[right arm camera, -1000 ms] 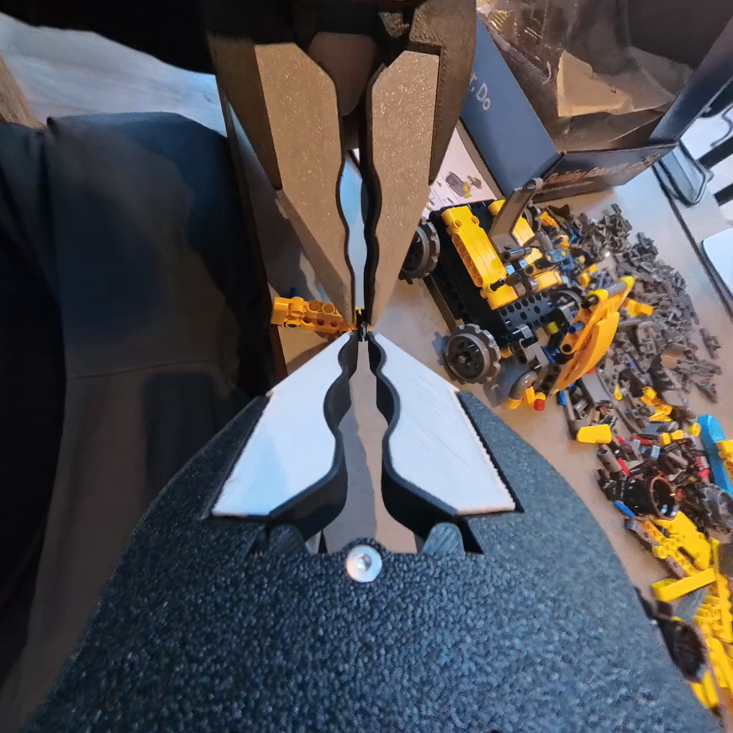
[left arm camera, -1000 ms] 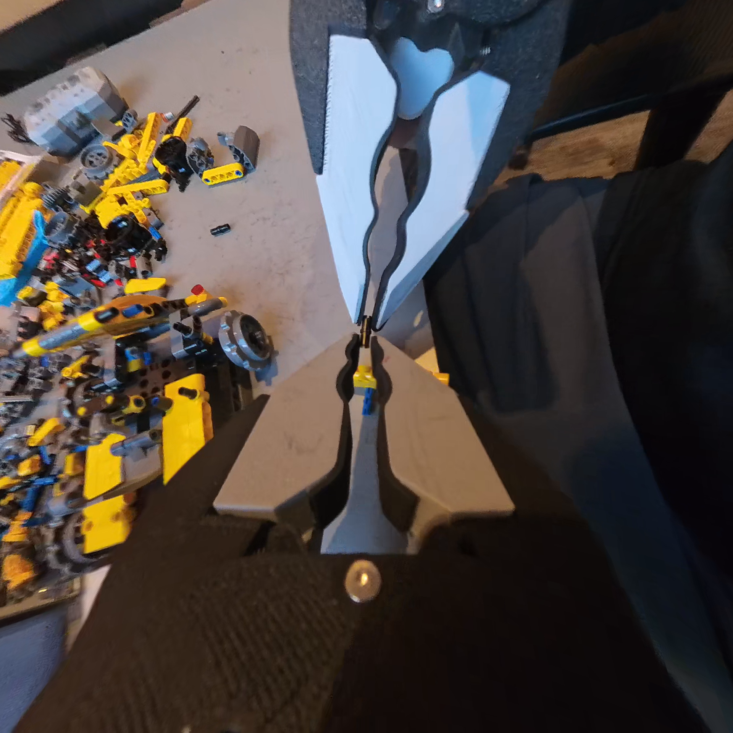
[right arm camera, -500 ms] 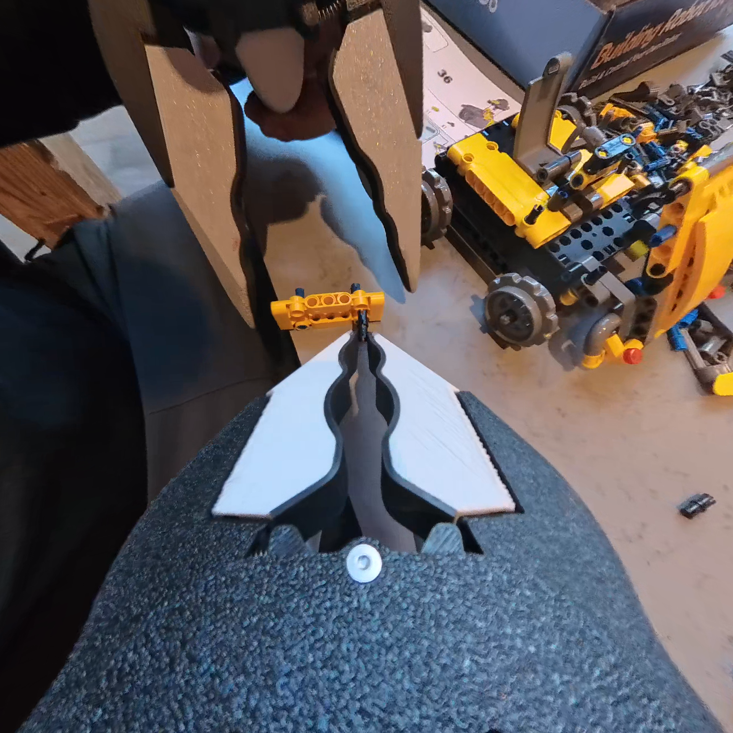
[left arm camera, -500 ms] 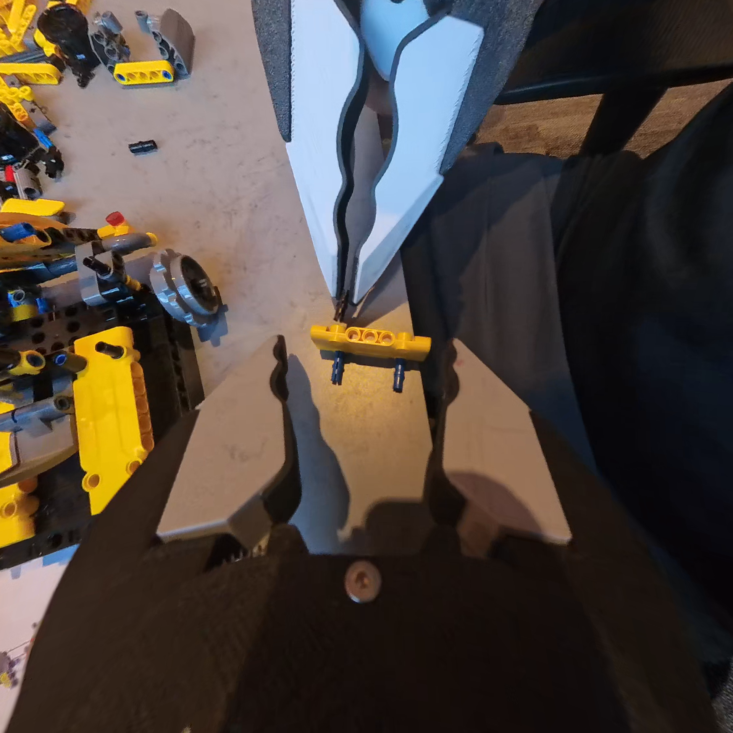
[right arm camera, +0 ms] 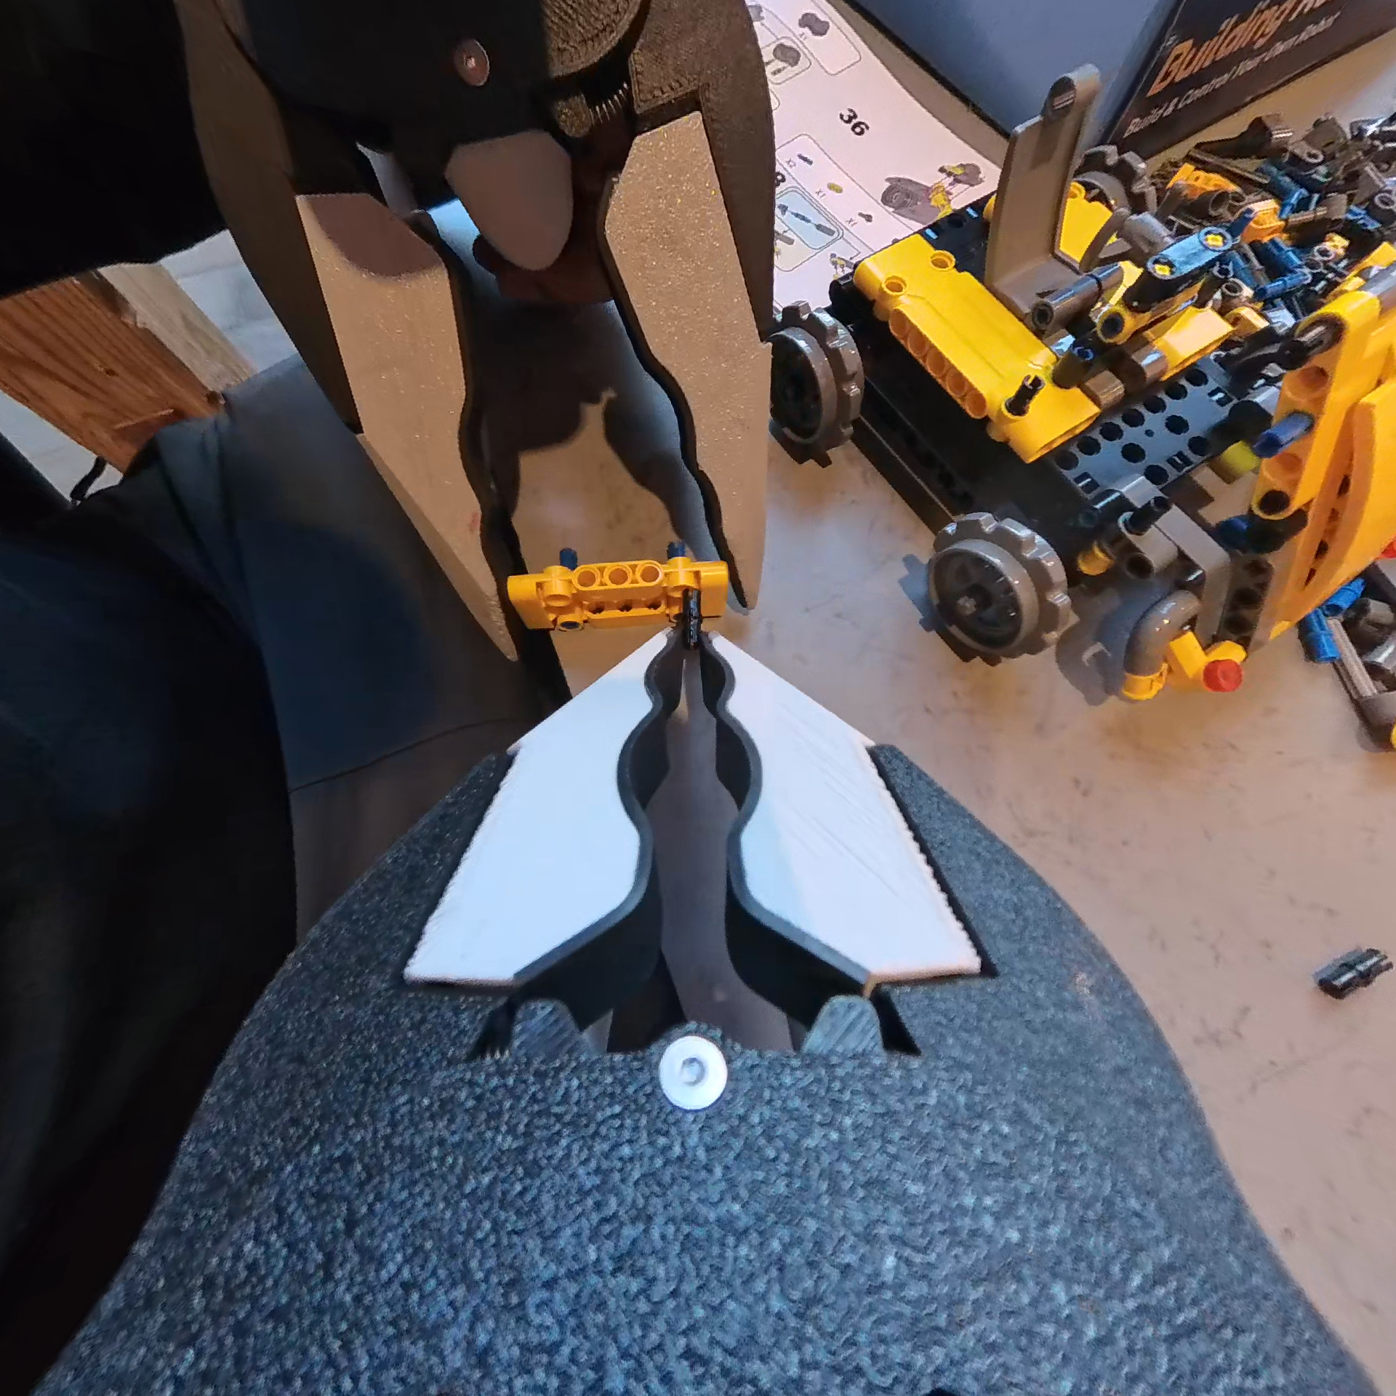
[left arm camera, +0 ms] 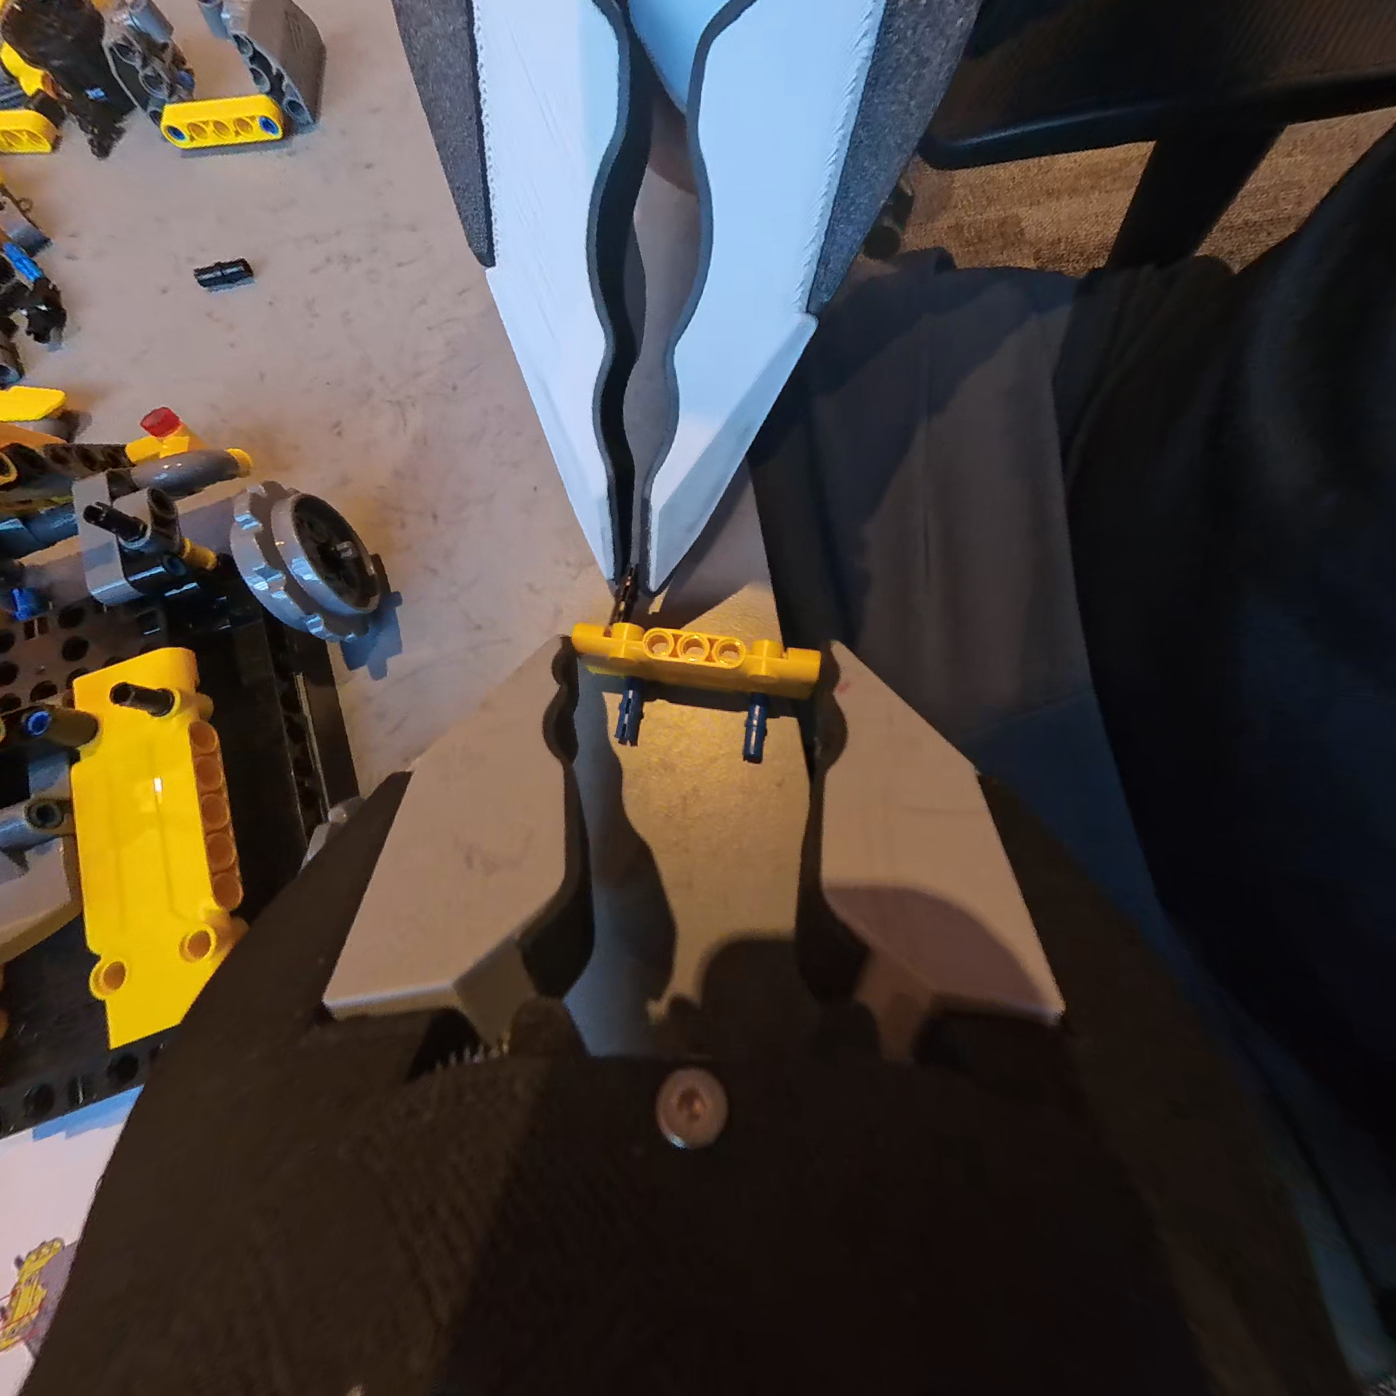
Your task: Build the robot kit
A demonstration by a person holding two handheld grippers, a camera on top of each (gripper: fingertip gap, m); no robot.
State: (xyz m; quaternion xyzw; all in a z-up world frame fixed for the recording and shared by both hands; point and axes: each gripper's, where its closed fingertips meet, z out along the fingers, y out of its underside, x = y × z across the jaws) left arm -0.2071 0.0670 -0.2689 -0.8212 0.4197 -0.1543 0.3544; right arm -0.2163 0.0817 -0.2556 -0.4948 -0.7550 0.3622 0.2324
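A short yellow beam [left arm camera: 691, 651] with three round holes and two dark blue pins below it hangs above the table edge. My left gripper [left arm camera: 695, 668] has grey fingers that press on the beam's two ends, holding it lengthwise. It also shows in the right wrist view [right arm camera: 623, 604], with the beam [right arm camera: 616, 589] between its tips. My right gripper [right arm camera: 691, 640] has white fingers and is shut on a thin black pin [right arm camera: 691, 621]. The pin's far end sits in the beam's end hole. The white gripper [left arm camera: 633, 585] comes in from above in the left wrist view.
A partly built yellow and black vehicle [right arm camera: 1057, 423] with grey toothed wheels [right arm camera: 997, 589] stands on the beige table [right arm camera: 1057, 869]. An instruction booklet [right arm camera: 846, 151], a dark box [right arm camera: 1057, 60] and a pile of loose parts [right arm camera: 1284, 174] lie behind. A loose black pin [right arm camera: 1352, 974] lies alone. A person's dark clothing [left arm camera: 1133, 604] borders the table edge. Both grippers' tips are close together, under 4 cm apart.
My left gripper let go of the beam, opened wide, and has now closed in on the beam's two ends. The right gripper has kept hold of the black pin throughout.
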